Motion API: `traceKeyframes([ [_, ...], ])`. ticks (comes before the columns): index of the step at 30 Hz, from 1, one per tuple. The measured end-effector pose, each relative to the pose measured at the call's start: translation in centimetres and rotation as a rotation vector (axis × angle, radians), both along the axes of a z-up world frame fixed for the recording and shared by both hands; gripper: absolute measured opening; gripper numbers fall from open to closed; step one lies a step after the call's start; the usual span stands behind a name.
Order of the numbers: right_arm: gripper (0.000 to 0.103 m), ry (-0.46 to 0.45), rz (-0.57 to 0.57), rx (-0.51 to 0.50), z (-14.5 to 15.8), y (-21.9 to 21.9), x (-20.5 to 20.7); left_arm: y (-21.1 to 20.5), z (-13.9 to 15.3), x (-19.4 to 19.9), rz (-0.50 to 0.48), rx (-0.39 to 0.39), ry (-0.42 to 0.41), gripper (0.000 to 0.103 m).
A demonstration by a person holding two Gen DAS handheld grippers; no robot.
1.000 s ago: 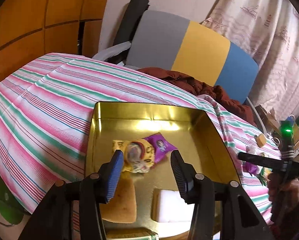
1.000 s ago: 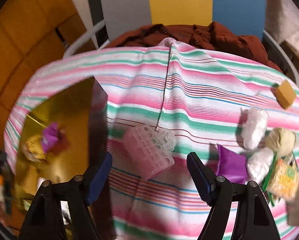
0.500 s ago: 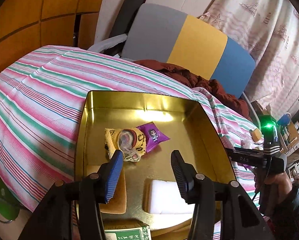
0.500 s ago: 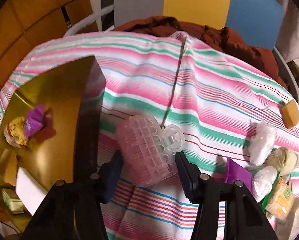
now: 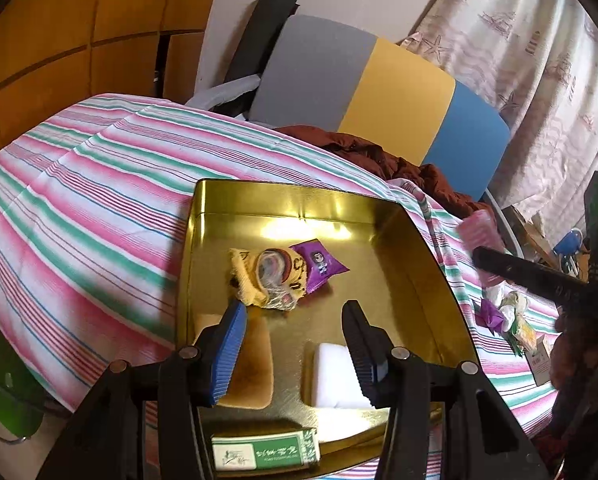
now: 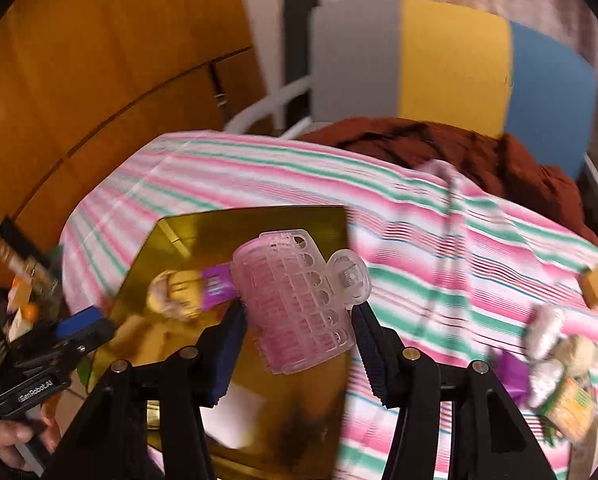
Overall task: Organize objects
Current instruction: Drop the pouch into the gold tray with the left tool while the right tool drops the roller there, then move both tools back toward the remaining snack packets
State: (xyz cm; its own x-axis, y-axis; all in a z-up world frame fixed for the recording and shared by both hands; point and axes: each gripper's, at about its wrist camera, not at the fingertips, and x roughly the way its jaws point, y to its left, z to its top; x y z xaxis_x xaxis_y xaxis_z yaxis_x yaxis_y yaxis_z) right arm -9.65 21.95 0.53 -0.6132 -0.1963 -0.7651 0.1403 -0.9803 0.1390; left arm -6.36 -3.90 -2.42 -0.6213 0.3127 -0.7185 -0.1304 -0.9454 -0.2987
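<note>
Right jaws clamped on pink hair clip (image 6: 299, 300), long axis leaning up-left, over gold tray (image 6: 171, 236)

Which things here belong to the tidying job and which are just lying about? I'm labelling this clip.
Job: pink hair clip held in right gripper; gold tray; left gripper, open over the tray; loose items on the striped cloth.

Lying about: brown garment; tricolour chair; curtain.

A striped cloth (image 5: 79, 200) covers the bench. Behind it stands a chair back (image 5: 379, 92) in grey, yellow and blue panels, with a rumpled brown garment (image 5: 379, 160) heaped against it. Orange wood panels (image 5: 59, 40) line the wall at left; a patterned curtain (image 5: 539, 60) hangs at right.
</note>
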Motion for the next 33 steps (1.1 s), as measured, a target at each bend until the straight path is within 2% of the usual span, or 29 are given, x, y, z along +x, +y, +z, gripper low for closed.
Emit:
traceKeyframes([
  [2, 0.058, 0.006, 0.028, 0.027, -0.3, -2.5, 0.3, -0.4, 0.1, 0.3, 0.005, 0.002, 0.004, 0.050],
  [4, 0.074, 0.012, 0.014, 0.048, -0.7, -3.5, 0.2, -0.9, 0.1, 0.5, 0.009, 0.007, 0.005, 0.050],
  [6, 0.079, 0.033, 0.019, 0.044, -0.8, -4.4, 0.7, -1.3, 0.2, 0.7, 0.015, 0.013, 0.007, 0.051],
  [7, 0.088, 0.043, 0.015, 0.054, -0.7, -4.6, 0.9, -1.4, 0.2, 0.8, 0.017, 0.014, 0.007, 0.051],
  [8, 0.092, 0.066, 0.004, 0.078, -0.5, -5.0, 1.1, -1.5, 0.1, 0.9, 0.020, 0.014, 0.006, 0.051],
  [12, 0.099, 0.134, -0.007, 0.107, 0.3, -5.6, 2.1, -1.7, 0.0, 1.0, 0.026, 0.020, 0.005, 0.051],
  [16, 0.101, 0.138, -0.066, 0.074, 0.4, -4.7, 2.9, -1.4, 0.3, 1.2, 0.016, 0.014, 0.017, 0.051],
  [19, 0.099, 0.040, -0.024, -0.040, -0.8, -3.7, 2.9, -1.0, 0.8, 1.5, 0.010, -0.012, 0.037, 0.051],
  [20, 0.096, 0.020, -0.030, -0.044, -1.2, -3.6, 3.0, -0.8, 0.9, 1.6, 0.008, -0.021, 0.044, 0.051],
  [21, 0.088, 0.022, -0.044, -0.019, -1.4, -3.5, 3.3, -0.6, 1.1, 1.7, 0.006, -0.031, 0.052, 0.051],
  [22, 0.086, 0.037, -0.052, 0.026, -1.4, -3.7, 3.7, -0.5, 1.2, 1.8, 0.005, -0.041, 0.058, 0.051],
  [23, 0.086, 0.062, -0.053, 0.092, -1.4, -4.1, 4.3, -0.3, 1.4, 1.9, 0.004, -0.052, 0.065, 0.051],
  [27, 0.087, 0.146, -0.065, 0.221, -1.1, -4.9, 6.4, 0.4, 1.9, 2.3, -0.006, -0.091, 0.090, 0.051],
  [29, 0.092, 0.204, -0.096, 0.258, -0.6, -4.7, 7.4, 0.8, 2.1, 2.5, -0.011, -0.113, 0.108, 0.051],
  [30, 0.100, 0.225, -0.106, 0.260, -0.3, -4.5, 7.7, 1.0, 2.2, 2.6, -0.012, -0.126, 0.117, 0.051],
  [33, 0.103, 0.259, -0.149, 0.228, 0.4, -3.3, 8.6, 1.8, 2.6, 2.9, -0.020, -0.168, 0.147, 0.052],
])
